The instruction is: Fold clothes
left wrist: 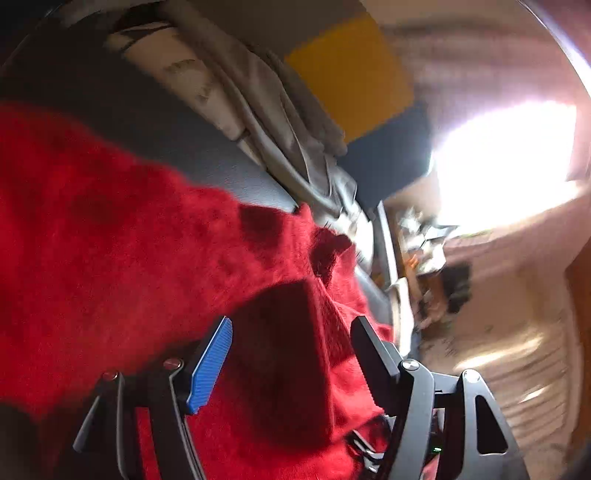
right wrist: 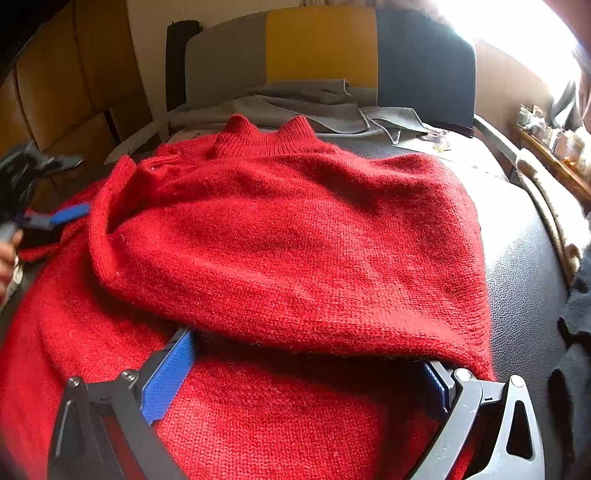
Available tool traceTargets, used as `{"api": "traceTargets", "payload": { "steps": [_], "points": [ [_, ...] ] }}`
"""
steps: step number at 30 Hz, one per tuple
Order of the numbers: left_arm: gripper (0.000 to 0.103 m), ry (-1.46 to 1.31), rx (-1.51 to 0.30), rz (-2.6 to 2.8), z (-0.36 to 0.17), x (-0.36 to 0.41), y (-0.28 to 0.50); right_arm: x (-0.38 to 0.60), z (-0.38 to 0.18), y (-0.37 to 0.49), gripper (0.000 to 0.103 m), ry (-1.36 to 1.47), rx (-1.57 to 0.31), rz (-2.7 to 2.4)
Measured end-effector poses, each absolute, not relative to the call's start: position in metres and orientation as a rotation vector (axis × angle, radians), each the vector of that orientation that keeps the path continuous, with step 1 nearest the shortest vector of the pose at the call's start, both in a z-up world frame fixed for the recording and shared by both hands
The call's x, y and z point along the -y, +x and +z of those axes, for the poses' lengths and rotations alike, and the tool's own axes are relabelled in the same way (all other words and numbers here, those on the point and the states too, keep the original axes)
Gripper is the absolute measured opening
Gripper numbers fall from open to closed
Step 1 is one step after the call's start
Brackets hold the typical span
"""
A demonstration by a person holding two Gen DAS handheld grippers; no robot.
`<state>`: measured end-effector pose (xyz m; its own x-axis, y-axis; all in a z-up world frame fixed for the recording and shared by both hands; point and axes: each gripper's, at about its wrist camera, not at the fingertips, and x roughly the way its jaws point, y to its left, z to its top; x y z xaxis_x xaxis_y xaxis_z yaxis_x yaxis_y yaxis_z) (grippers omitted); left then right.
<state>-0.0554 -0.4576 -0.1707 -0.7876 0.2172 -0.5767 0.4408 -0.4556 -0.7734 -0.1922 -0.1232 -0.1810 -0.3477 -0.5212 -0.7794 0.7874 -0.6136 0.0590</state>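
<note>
Left claw point(left wrist: 291, 347) spread over the red sweater point(right wrist: 280, 236), gripping nothing; right claw point(right wrist: 306, 354) spread, fingertips beneath a folded layer.

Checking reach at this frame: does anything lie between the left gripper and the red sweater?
Nothing visible does. The left gripper stands open directly over the red sweater, with only knit between and under its fingers. The grey garments lie apart, behind the collar.

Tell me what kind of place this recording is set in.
Probably a lived-in room at home: a red sweater lies on a dark padded surface, grey garments are piled behind, and a cluttered wooden shelf sits under a bright window.
</note>
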Motion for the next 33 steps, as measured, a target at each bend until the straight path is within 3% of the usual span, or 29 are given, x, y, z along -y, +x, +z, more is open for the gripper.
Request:
{"api": "traceTargets", "payload": {
  "steps": [5,7,9,11,16,18,21,25,28,33],
  "points": [
    [0.061,1.242,-1.420,-2.360,-0.175,0.458,-0.110,0.124,-0.182,-0.194,0.103,1.010,-0.415,-2.026],
    [0.024,1.358,-1.328,-2.316,-0.179,0.452,-0.114,0.124,-0.182,-0.195,0.103,1.010,-0.412,-2.026],
    [0.013,1.302,-1.283,-2.358,-0.175,0.446,-0.098,0.124,-0.182,-0.196,0.103,1.010,-0.409,-2.025],
    [0.011,1.167,-1.321,-2.386,-0.171,0.445,-0.072,0.123,-0.182,-0.196,0.103,1.010,-0.408,-2.026],
    [0.011,0.845,-1.404,-2.364,-0.162,0.447,-0.001,0.124,-0.182,-0.196,0.103,1.009,-0.412,-2.027],
    [0.011,0.879,-1.387,-2.329,-0.172,0.443,0.014,0.124,-0.182,-0.196,0.103,1.009,-0.415,-2.028],
    [0.020,0.945,-1.439,-2.266,-0.192,0.443,0.031,0.124,-0.183,-0.195,0.103,1.008,-0.416,-2.030],
    [0.032,0.870,-1.672,-2.221,-0.201,0.453,0.041,0.124,-0.183,-0.194,0.103,1.008,-0.418,-2.031],
    [0.041,0.813,-1.673,-2.252,-0.189,0.462,0.041,0.125,-0.183,-0.193,0.103,1.008,-0.420,-2.031],
    [0.048,0.982,-1.208,-2.413,-0.152,0.462,-0.009,0.125,-0.183,-0.193,0.103,1.008,-0.417,-2.031]
  ]
}}
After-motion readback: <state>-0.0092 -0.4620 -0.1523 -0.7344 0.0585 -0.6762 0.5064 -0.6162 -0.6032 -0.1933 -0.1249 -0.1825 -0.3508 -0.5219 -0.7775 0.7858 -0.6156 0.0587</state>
